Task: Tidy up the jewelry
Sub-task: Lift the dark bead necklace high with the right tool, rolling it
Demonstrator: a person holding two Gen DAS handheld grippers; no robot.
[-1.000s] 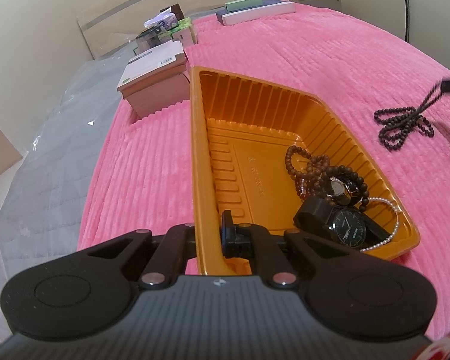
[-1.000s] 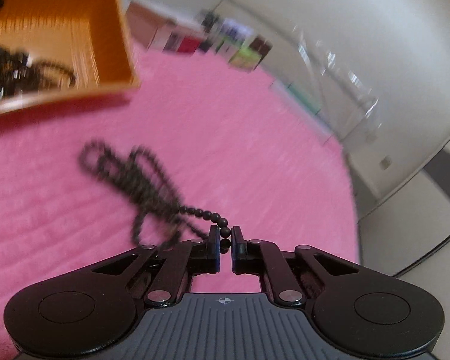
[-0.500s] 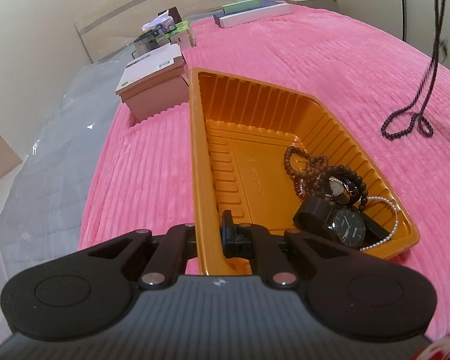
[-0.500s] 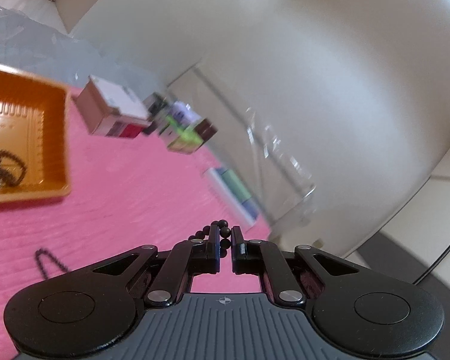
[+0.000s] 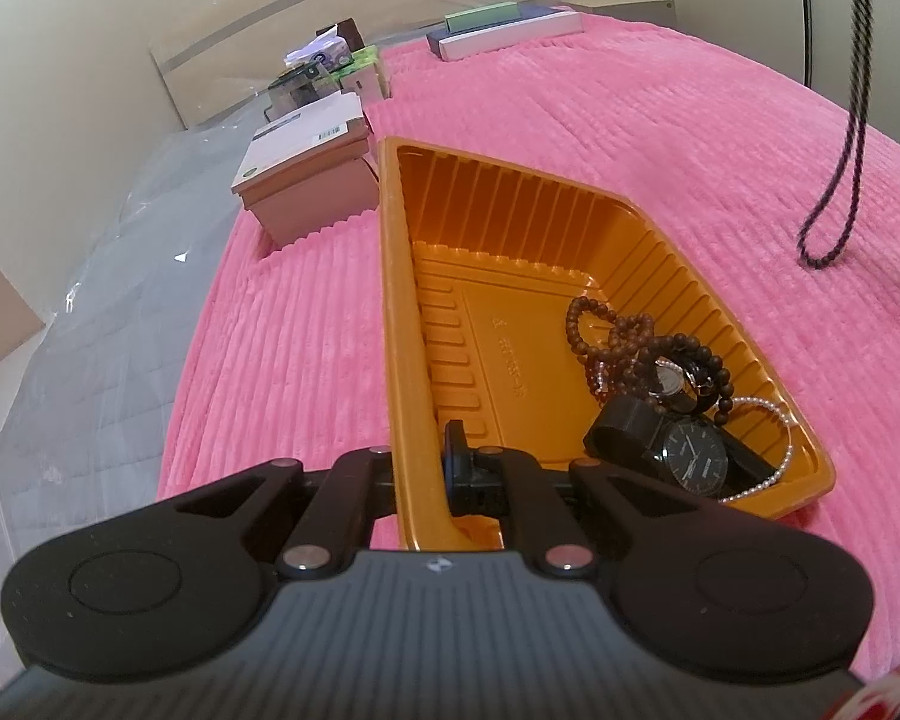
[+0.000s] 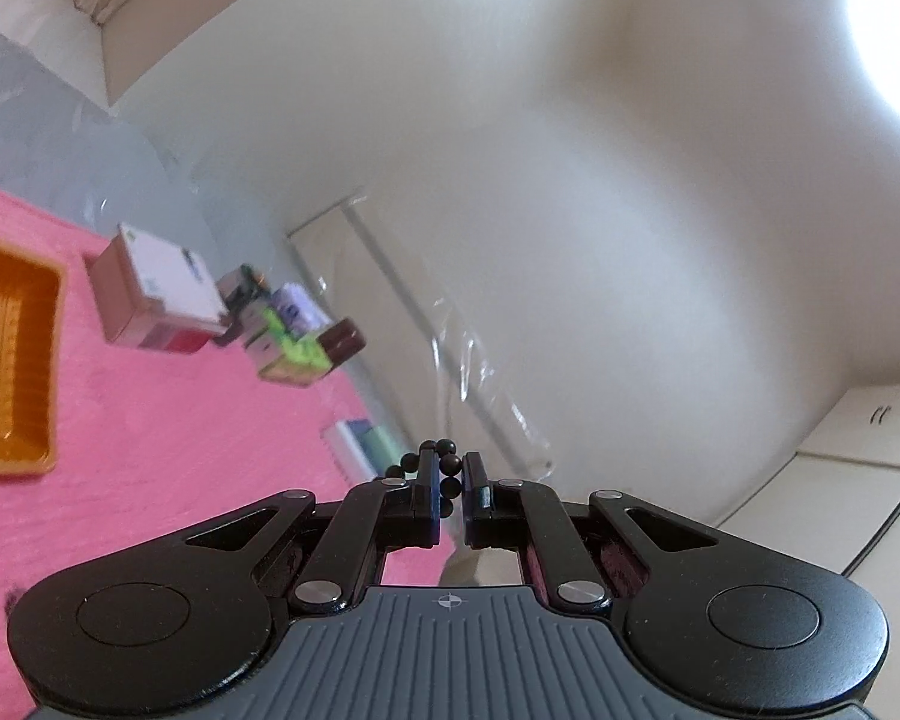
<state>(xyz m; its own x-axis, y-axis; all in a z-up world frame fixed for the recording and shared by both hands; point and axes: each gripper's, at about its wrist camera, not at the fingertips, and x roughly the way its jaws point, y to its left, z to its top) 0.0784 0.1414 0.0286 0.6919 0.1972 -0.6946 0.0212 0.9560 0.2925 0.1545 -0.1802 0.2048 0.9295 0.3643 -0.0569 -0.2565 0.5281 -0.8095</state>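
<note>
Through the left wrist camera I see my left tongs (image 5: 426, 468) pinching the near wall of the orange tray (image 5: 402, 276) at 6 o'clock on the pink blanket (image 5: 660, 120), with a black watch (image 5: 690, 456), brown bead bracelets (image 5: 624, 342) and a pearl strand (image 5: 774, 468) piled in its 4 o'clock corner, a cardboard box (image 5: 306, 180) at 11 o'clock, and a black bead necklace (image 5: 846, 180) hanging at 2 o'clock, its loop low over the blanket, contact unclear. Through the right wrist camera my right tongs (image 6: 450, 486) are pressed together on that necklace's beads at 6 o'clock, facing the pale wall (image 6: 630, 180), with the tray's corner at 9 o'clock.
</note>
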